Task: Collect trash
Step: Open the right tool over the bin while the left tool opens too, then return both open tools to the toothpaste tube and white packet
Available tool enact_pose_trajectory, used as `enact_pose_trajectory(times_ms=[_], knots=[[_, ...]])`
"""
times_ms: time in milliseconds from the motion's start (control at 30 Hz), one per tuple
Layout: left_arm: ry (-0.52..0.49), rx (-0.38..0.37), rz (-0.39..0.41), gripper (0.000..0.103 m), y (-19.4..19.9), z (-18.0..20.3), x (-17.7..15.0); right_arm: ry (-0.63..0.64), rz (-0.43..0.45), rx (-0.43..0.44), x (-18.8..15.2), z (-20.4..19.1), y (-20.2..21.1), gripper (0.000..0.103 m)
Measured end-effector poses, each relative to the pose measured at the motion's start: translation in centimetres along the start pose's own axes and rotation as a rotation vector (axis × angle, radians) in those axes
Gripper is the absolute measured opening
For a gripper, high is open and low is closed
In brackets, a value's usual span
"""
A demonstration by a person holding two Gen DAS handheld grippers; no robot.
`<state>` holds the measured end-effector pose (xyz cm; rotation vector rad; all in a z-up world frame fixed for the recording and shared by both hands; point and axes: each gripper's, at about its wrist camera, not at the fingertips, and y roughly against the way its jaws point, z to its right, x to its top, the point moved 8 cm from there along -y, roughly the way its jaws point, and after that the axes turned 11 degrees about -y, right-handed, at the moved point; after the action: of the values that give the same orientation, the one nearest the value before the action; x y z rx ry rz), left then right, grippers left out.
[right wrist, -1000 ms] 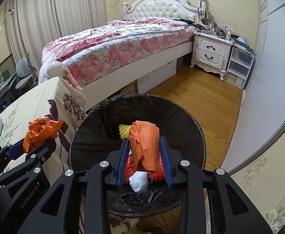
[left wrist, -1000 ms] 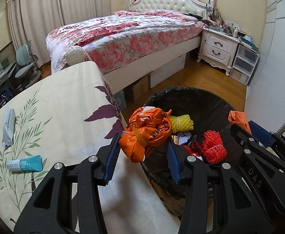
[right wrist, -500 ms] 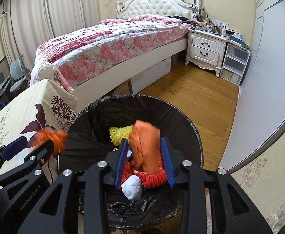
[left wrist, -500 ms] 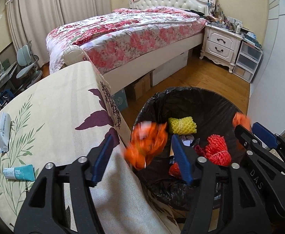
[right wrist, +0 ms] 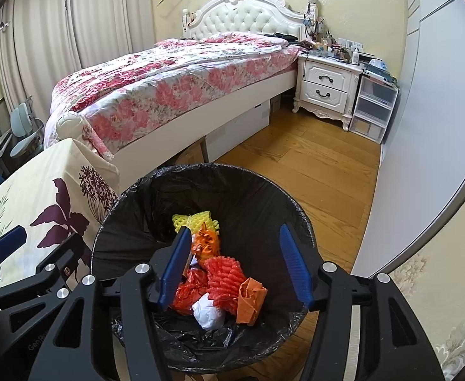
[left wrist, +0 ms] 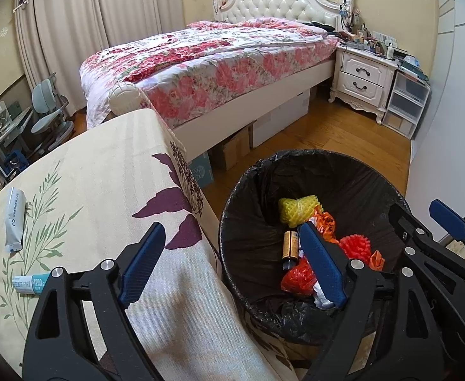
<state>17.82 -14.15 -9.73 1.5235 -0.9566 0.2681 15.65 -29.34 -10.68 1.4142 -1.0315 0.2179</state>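
A round bin lined with a black bag [left wrist: 258, 177] [right wrist: 143, 190] stands on the floor by the table. Inside lie a yellow foam net [left wrist: 297, 209] [right wrist: 197, 220], an orange crumpled bag [right wrist: 205, 243], a red foam net [right wrist: 224, 276], an orange paper piece [right wrist: 250, 295], a white wad [right wrist: 207, 312] and a small brown bottle [left wrist: 289, 246]. My left gripper [left wrist: 232, 265] is open and empty over the table's edge and the bin rim. My right gripper [right wrist: 235, 266] is open and empty above the bin.
The table, under a cream floral cloth [left wrist: 105, 171], holds a teal tube [left wrist: 30, 282] and a grey sachet [left wrist: 15, 219] at the left. A bed [left wrist: 216, 60], a white nightstand [left wrist: 362, 79], plastic drawers [left wrist: 407, 104] and wooden floor [right wrist: 312, 165] lie beyond.
Both grippers opened. The orange bag dropped from my left gripper into the bin, and the orange paper piece dropped from my right gripper into the bin.
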Motion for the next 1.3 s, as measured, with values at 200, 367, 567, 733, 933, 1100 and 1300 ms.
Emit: enact_pose_trajectory(times_ms=[200,367,567,733,933,1100,1300], knots=[[0.014,0.013,0.003,0.086,0.5,-0.9,-0.2,0.006,0.006,-0.007,-0.1,0.0,0.3,0.063],[0.03,0.02,0.001,0.086,1.3,-2.2,-1.1,0.021,0.0,0.001,-0.8,-0.5,0.7,0.063],[0.068,0.039,-0.021,0.086,2.6,-4.6,-3.3,0.064,-0.011,0.034,-2.2,-2.5,1.7,0.063],[0.104,0.077,-0.036,0.086,4.0,-7.6,-5.8,0.115,-0.022,0.085,-3.8,-5.5,3.0,0.063],[0.168,0.13,-0.051,0.086,6.0,-11.9,-8.7,0.183,-0.029,0.168,-5.5,-10.0,4.9,0.067],[0.223,0.184,-0.073,0.086,7.6,-16.0,-11.6,0.261,-0.041,0.233,-7.3,-14.2,6.1,0.068],[0.284,0.247,-0.098,0.086,9.2,-20.4,-14.8,0.35,-0.07,0.3,-9.8,-18.8,7.0,0.069]])
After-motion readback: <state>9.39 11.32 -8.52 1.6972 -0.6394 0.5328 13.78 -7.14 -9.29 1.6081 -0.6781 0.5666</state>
